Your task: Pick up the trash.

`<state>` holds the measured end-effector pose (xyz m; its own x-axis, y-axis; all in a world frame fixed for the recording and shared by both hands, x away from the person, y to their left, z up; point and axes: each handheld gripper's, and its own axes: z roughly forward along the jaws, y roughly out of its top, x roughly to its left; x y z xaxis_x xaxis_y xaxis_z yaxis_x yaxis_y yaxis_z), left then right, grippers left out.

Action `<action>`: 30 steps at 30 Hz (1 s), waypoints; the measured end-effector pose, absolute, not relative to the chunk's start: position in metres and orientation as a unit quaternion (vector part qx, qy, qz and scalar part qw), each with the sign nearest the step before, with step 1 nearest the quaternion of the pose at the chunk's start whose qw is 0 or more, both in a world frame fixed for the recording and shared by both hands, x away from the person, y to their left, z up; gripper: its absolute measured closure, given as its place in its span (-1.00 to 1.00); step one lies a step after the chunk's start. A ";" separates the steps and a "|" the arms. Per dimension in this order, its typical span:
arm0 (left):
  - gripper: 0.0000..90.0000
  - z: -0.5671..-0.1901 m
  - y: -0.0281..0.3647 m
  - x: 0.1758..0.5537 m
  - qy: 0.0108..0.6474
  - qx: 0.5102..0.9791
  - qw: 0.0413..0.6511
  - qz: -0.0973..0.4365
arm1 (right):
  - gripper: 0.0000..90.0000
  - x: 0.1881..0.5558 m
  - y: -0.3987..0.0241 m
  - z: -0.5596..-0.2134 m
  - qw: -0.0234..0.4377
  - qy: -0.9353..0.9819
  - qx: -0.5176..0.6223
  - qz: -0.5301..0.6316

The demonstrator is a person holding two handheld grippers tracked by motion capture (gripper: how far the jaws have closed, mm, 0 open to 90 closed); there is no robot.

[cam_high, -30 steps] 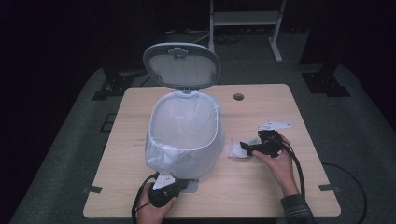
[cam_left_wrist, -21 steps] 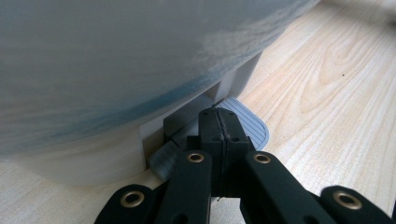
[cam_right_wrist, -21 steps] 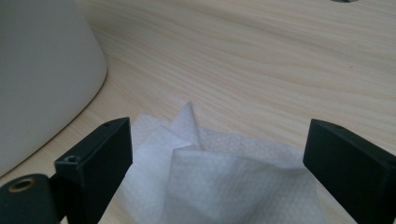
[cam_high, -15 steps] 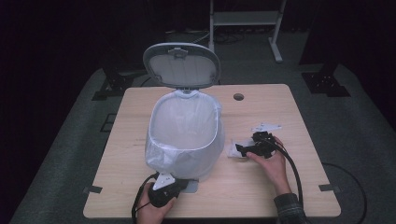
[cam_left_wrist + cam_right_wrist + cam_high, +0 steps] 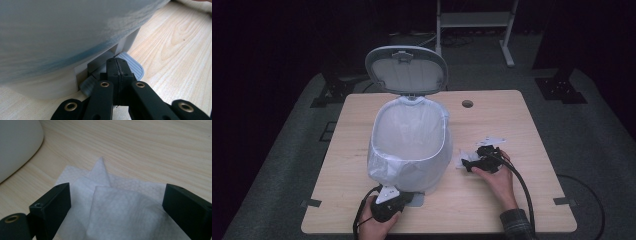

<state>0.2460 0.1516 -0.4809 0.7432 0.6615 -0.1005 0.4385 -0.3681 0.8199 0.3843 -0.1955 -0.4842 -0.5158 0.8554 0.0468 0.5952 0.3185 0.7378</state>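
Right gripper (image 5: 467, 163) has sunk onto the tissue (image 5: 120, 205); bag-lined bin (image 5: 412, 145) gapes.

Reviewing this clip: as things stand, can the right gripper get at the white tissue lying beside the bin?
Probably yes. The right gripper has its jaws open on either side of the crumpled tissue, which lies flat on the table with nothing over it; the bin sits off to one side.

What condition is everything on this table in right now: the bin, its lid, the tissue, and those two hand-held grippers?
Bin: upright on the table, lined with a white bag.
Lid: raised, standing open.
Pedal: pressed under the left hand-held gripper's tip.
Left hand-held gripper: jaws shut, nothing between them.
Tissue: crumpled, lying on the table beside the bin.
Right hand-held gripper: jaws open, one on each side of the tissue, not gripping it.
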 end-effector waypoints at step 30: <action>1.00 -0.481 0.152 0.246 0.339 0.817 0.451 0.120 | 0.72 0.383 -0.196 -0.477 0.147 0.817 0.415 0.372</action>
